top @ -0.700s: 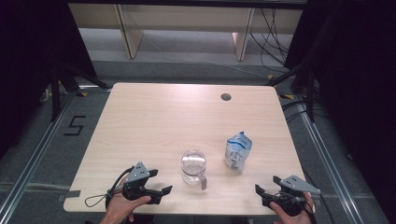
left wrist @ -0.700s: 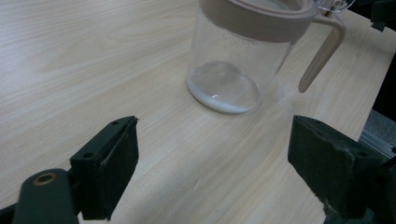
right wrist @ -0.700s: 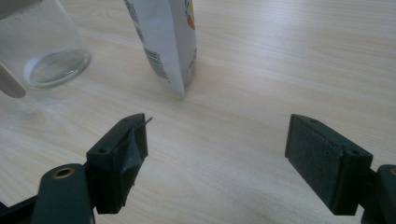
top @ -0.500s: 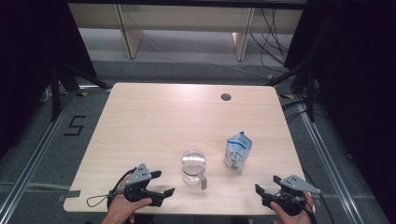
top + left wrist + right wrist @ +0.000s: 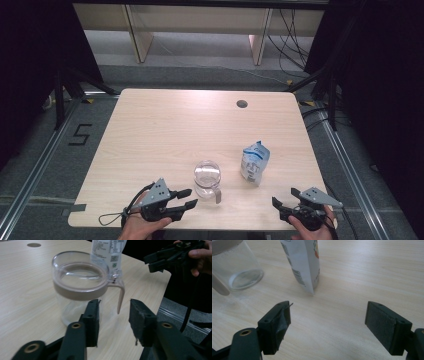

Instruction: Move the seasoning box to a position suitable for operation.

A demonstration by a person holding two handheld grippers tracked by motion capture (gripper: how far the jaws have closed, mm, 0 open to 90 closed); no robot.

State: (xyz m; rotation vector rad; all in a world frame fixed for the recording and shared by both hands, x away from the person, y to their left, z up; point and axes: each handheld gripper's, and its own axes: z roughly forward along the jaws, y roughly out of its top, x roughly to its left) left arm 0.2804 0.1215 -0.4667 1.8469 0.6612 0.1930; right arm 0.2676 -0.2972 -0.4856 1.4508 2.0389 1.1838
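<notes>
A clear glass mug (image 5: 207, 175) with a beige band and handle (image 5: 121, 295) stands near the table's front edge. A white and blue pouch (image 5: 255, 162) stands upright to its right. My left gripper (image 5: 188, 197) lies low at the front left. Its jaws are partly apart and nothing is between them; they point at the mug (image 5: 80, 282) just short of it. My right gripper (image 5: 284, 196) is at the front right corner. It is wide open in front of the pouch (image 5: 304, 262) and holds nothing.
The light wooden table (image 5: 175, 125) has a round cable hole (image 5: 242, 104) at the back right. Dark floor and metal rails surround it, and shelf legs stand behind. My right gripper (image 5: 160, 258) shows far off in the left gripper view.
My left gripper has crept a little to the right, closer to the mug. The right gripper, the mug and the pouch have stayed put.
</notes>
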